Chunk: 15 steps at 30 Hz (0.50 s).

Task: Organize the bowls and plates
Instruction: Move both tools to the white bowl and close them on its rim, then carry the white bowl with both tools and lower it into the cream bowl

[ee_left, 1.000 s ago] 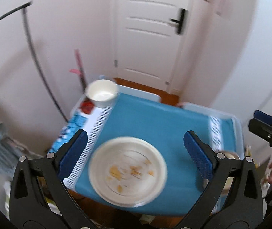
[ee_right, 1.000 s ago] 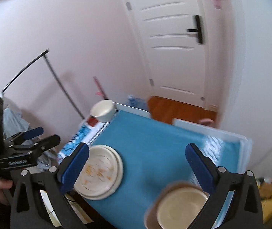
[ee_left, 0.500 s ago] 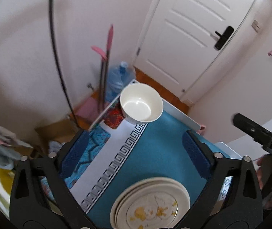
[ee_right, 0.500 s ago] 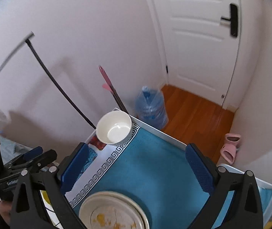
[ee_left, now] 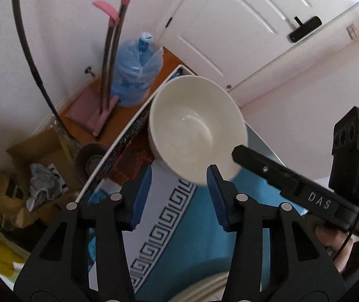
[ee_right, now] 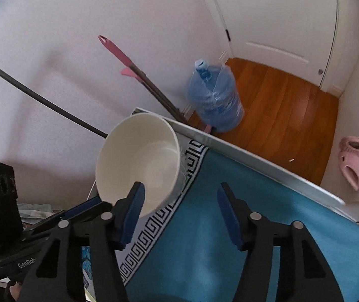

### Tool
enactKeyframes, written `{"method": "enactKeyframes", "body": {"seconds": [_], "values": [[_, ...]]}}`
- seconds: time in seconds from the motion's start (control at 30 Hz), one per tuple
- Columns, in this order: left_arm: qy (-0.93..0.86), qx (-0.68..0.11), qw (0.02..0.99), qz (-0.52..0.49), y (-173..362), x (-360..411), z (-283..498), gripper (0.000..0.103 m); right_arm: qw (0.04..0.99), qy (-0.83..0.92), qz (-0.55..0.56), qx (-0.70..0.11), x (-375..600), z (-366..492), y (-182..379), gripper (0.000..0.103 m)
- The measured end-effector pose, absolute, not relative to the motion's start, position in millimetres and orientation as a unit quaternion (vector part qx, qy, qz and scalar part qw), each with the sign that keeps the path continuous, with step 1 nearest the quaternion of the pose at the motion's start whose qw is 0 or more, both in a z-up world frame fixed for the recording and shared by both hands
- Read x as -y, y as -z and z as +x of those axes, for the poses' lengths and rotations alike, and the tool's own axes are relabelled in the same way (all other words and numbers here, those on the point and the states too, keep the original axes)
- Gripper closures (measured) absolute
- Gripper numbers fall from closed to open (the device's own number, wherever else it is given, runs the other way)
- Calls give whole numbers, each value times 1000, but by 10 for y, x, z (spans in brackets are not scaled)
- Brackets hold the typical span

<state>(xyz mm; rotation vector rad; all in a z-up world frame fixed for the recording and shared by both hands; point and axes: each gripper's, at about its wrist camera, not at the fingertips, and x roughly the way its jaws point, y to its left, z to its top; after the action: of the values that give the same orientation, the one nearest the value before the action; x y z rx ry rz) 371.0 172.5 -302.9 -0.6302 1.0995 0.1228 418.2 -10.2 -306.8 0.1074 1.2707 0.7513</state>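
A white bowl (ee_left: 197,128) (ee_right: 139,161) stands empty at the far left corner of the table, on the patterned border of a blue cloth (ee_left: 192,239). My left gripper (ee_left: 180,176) hovers at the bowl's near side, jaws closing, a gap still showing and no pad pressing. My right gripper (ee_right: 181,193) comes in from the right, jaws closing too; its left fingertip (ee_right: 135,201) overlaps the near rim, and the bowl's right wall lies between the fingers without being pinched. A stack of plates (ee_left: 204,287) peeks in at the bottom edge.
The table's white edge (ee_right: 255,161) drops to a wooden floor. Beyond it stand a blue water jug (ee_right: 214,95), a pink broom and dustpan (ee_left: 109,75) and a white door (ee_left: 242,25). A pink slipper (ee_right: 353,161) lies right; boxes and clutter (ee_left: 28,176) lie left.
Both grippers have swept forward and down to the white bowl, which now fills the views. Both pairs of jaws have narrowed a lot. The plates have slid to the bottom edge.
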Motion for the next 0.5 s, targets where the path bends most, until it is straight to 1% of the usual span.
{"method": "enactKeyframes", "body": {"seconds": [0.13,0.17,0.23,0.33,0.5], "values": [[-68,-512,807,-287,3106,-1810,3831,78,733,-348,57,-582,12,4237,3176,62],[-70,-512,808,-282,3104,-1824,3842,79,733,-349,58,-581,-9,4248,3191,64],[-75,-511,811,-274,3130,-1856,3882,82,733,-352,61,-579,-38,4276,3196,74],[-78,-508,814,-270,3135,-1859,3884,83,735,-349,59,-578,-73,4295,3219,85],[-78,-511,814,-265,3130,-1866,3894,83,739,-346,64,-575,-95,4335,3260,85]]}}
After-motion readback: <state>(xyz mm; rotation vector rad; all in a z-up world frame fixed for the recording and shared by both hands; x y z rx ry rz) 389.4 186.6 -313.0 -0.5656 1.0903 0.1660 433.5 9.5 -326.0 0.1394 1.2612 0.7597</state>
